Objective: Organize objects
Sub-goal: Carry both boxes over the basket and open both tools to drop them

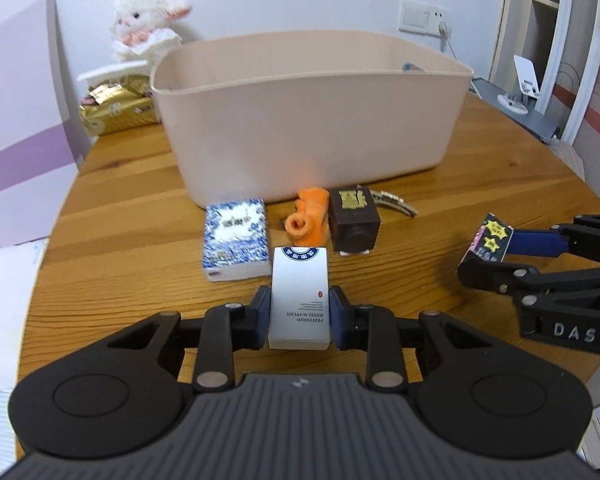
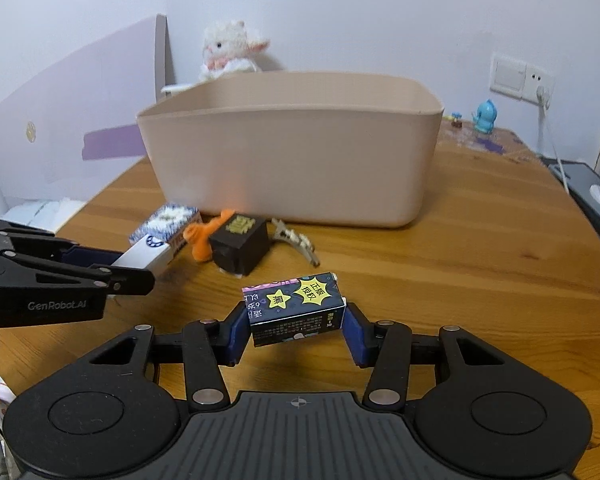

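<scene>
your fingers on the left gripper are clamping a white box low over the wooden table, pointing level at the bin. your right gripper is pinching a tilted black star-printed box, just off the tabletop. beyond are lying a blue patterned pack, an orange toy and a dark cube, in front of the beige bin.

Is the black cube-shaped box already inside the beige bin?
No, the black cube-shaped box sits on the wooden table just in front of the beige plastic bin.
</scene>
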`<state>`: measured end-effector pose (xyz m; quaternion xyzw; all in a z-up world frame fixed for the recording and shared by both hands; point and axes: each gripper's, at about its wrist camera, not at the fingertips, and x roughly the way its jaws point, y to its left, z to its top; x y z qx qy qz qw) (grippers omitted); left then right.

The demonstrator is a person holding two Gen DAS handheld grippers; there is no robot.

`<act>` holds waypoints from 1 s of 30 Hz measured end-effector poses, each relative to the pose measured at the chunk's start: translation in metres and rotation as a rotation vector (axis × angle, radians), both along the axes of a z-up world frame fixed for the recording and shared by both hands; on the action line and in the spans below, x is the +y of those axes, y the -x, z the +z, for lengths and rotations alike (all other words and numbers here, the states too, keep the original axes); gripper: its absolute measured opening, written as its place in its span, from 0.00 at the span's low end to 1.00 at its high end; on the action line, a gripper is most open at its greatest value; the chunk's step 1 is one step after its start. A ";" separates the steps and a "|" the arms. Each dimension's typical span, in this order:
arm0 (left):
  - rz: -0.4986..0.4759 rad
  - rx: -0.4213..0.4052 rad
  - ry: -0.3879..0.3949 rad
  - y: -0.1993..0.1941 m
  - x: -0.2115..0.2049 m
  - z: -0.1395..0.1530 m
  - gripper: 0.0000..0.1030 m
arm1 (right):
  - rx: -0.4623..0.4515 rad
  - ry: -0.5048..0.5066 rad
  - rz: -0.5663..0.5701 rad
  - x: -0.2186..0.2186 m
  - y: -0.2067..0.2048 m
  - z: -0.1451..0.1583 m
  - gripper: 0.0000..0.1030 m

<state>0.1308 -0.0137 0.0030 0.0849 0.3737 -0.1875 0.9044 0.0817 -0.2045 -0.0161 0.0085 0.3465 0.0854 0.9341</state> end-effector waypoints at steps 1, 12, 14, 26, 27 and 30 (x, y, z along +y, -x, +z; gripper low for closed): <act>0.004 -0.009 0.001 0.001 0.001 0.004 0.32 | -0.011 -0.002 -0.001 -0.001 0.001 0.004 0.44; 0.054 -0.167 -0.024 0.005 0.007 0.059 0.32 | -0.162 -0.017 -0.016 -0.012 -0.006 0.057 0.44; 0.063 -0.193 -0.024 0.001 0.009 0.071 0.32 | -0.188 -0.017 -0.016 -0.013 -0.011 0.067 0.44; 0.056 -0.273 -0.011 -0.050 -0.008 0.105 0.32 | -0.283 -0.015 -0.052 -0.016 -0.063 0.104 0.44; 0.055 -0.274 -0.013 -0.056 -0.012 0.104 0.32 | -0.284 -0.015 -0.057 -0.016 -0.069 0.104 0.44; 0.057 -0.264 -0.011 -0.076 -0.023 0.099 0.32 | -0.281 -0.011 -0.070 -0.018 -0.088 0.102 0.44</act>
